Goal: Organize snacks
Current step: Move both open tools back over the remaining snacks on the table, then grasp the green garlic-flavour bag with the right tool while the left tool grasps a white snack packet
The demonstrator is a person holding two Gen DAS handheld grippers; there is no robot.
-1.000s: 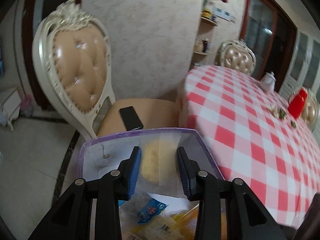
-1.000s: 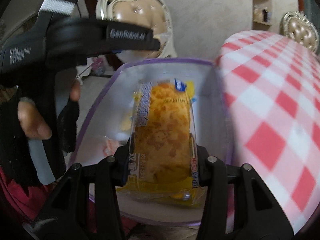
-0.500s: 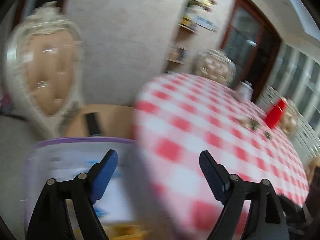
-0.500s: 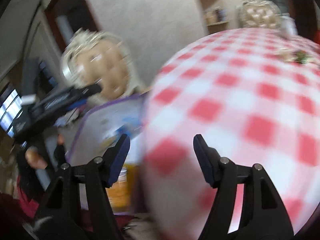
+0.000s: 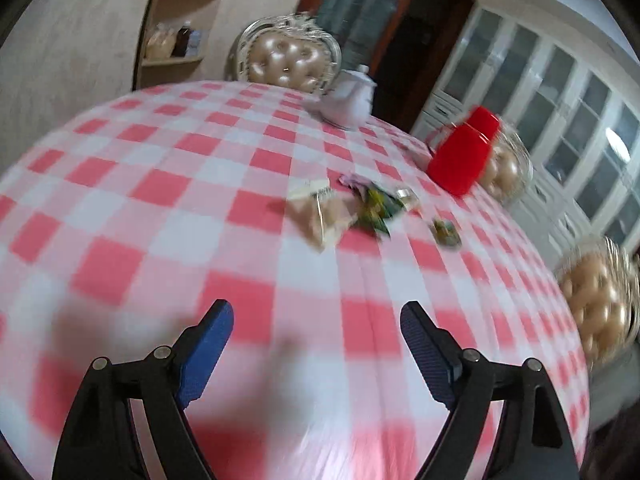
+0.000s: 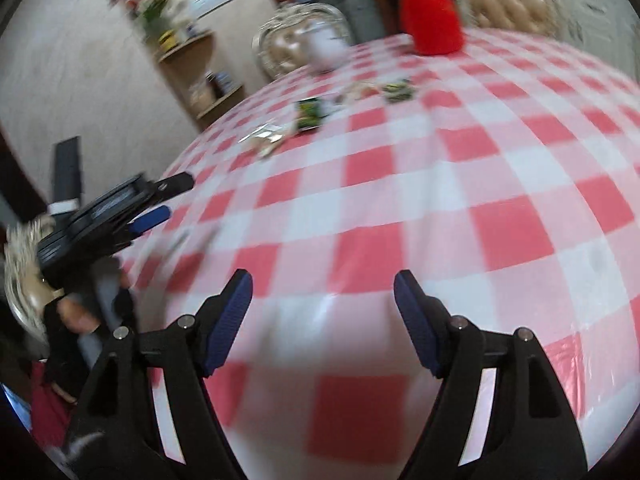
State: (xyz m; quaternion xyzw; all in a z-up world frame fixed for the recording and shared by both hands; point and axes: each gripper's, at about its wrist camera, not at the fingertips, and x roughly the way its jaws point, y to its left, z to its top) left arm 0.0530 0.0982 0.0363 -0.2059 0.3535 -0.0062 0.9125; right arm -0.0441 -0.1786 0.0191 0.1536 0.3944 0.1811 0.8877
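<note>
i see my left gripper (image 5: 316,322) and right gripper (image 6: 323,293) over the checked table (image 5: 160,184), both spread wide and empty, the right's jaws just widened. the snack packets (image 5: 352,208) lie scattered mid-table near the red container (image 5: 460,158), too blurred to tell their direction.
</note>
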